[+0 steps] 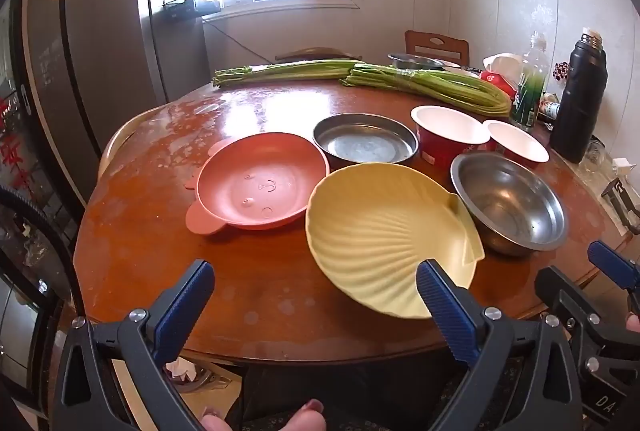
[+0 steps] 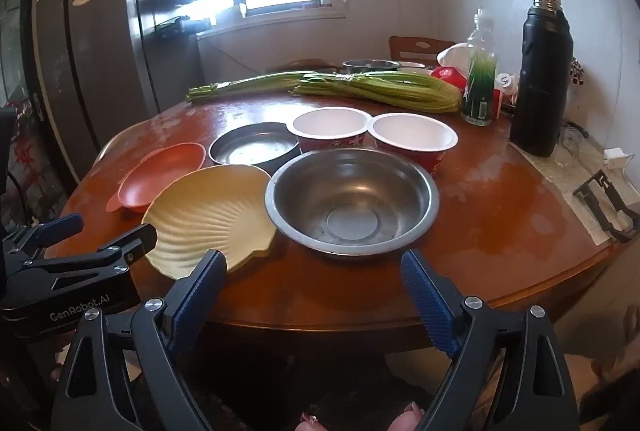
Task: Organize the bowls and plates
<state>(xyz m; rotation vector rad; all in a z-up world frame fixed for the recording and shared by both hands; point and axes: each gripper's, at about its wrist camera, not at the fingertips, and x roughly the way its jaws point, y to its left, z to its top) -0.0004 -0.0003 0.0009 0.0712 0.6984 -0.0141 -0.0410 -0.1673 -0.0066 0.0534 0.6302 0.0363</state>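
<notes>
- On the round wooden table (image 1: 160, 263), mid-frame in both views, the crockery lies unsorted: a yellow shell-shaped plate (image 1: 384, 239) nearest the lower edge, a pink bear-faced plate (image 1: 256, 183) to its left, a shallow steel dish (image 1: 364, 145) behind, a steel bowl (image 2: 352, 199) to the right, and two red paper bowls (image 2: 332, 127) toward the upper right.
- Left tool (image 1: 316, 295) hangs at the lower edge with its jaws spread wide and nothing between them; its right finger lies across the shell plate's near rim in the picture, though whether it touches is hard to tell.
- Right tool (image 2: 312, 283), low in the right wrist view, is likewise spread and empty, just short of the steel bowl.
- Shell plate and pink plate look like light, stiff plastic; take them at the thin rim, and the pink one perhaps by its ear tabs.
- Steel bowl and dish are likely rigid but slick; pinch across the rolled lip.
- Paper bowls seem very light and crushable; a gentle pinch on the rim wall should serve, and they look as though they would nest.
</notes>
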